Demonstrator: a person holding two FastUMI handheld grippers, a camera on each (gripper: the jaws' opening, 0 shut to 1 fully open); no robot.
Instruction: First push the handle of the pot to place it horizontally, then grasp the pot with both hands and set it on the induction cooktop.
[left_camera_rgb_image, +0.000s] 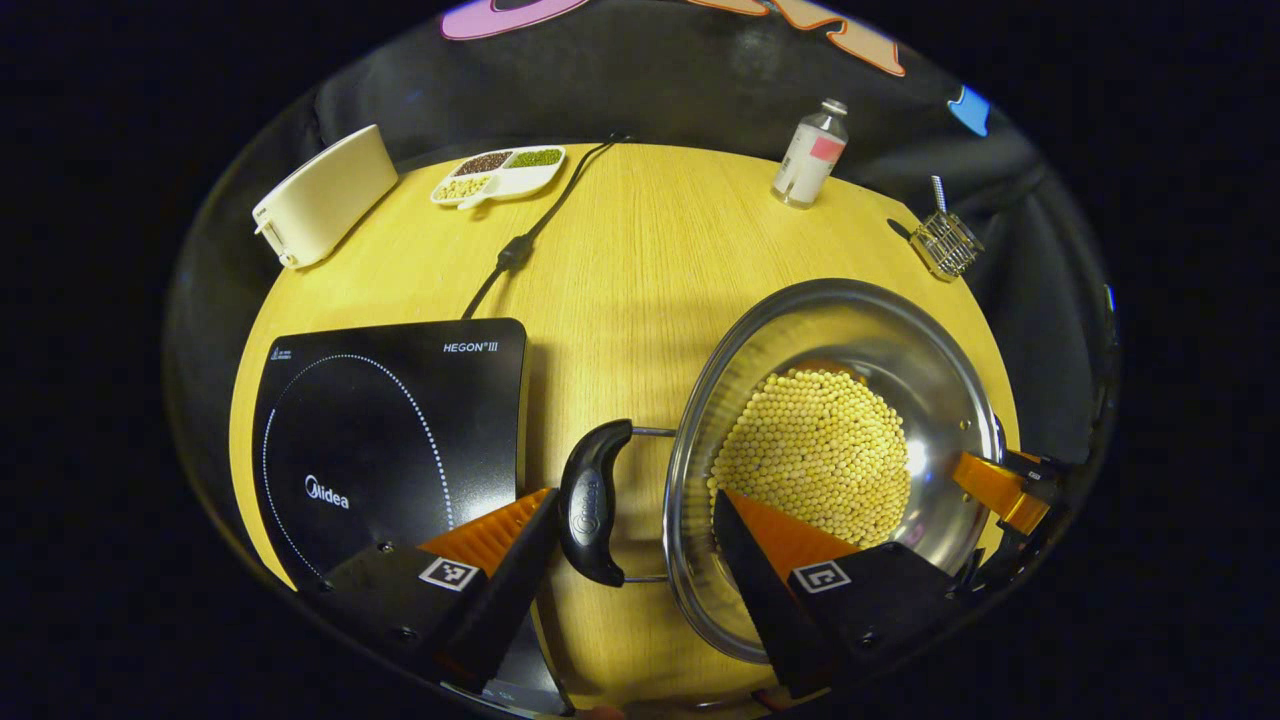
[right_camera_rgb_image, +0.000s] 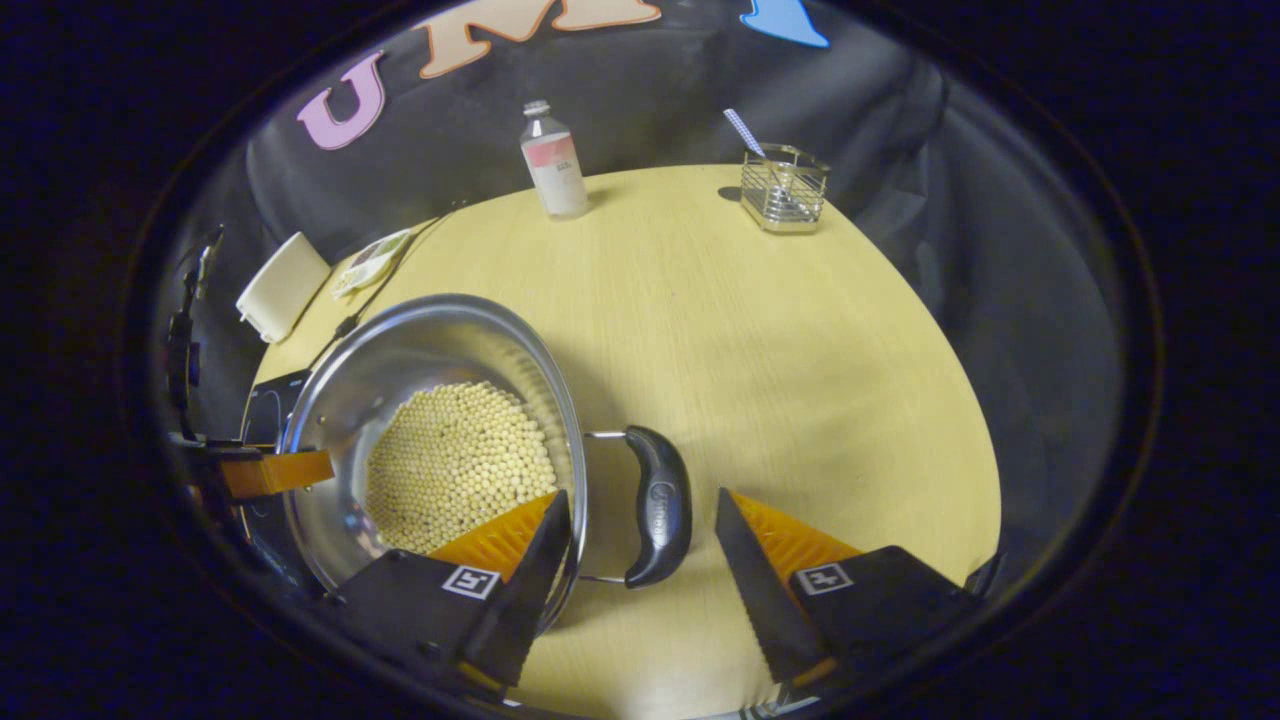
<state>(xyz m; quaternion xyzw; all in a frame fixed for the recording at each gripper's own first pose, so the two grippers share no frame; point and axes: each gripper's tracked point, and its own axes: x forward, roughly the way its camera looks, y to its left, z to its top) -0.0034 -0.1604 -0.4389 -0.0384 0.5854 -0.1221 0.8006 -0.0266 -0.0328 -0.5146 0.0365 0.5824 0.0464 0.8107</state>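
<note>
Pot (left_camera_rgb_image: 840, 400), stainless steel, holding yellow beans (left_camera_rgb_image: 815, 450); stands on the wooden counter (left_camera_rgb_image: 640, 260) just right of the induction cooktop (left_camera_rgb_image: 390, 430). Left gripper (left_camera_rgb_image: 635, 545) wide apart, straddling the left handle (left_camera_rgb_image: 592, 500) and rim. Right gripper (right_camera_rgb_image: 640, 545) wide apart, straddling the right handle (right_camera_rgb_image: 660, 505).

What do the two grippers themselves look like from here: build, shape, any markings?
Both look alike. The left gripper has two wedge-shaped fingers that taper to a point, ridged on their inner faces, mounted on blocky bodies. Each body carries a small square black-and-white tag and visible screws. The right gripper shows the same wedges, ribbing and tags. No cables visible.
</note>
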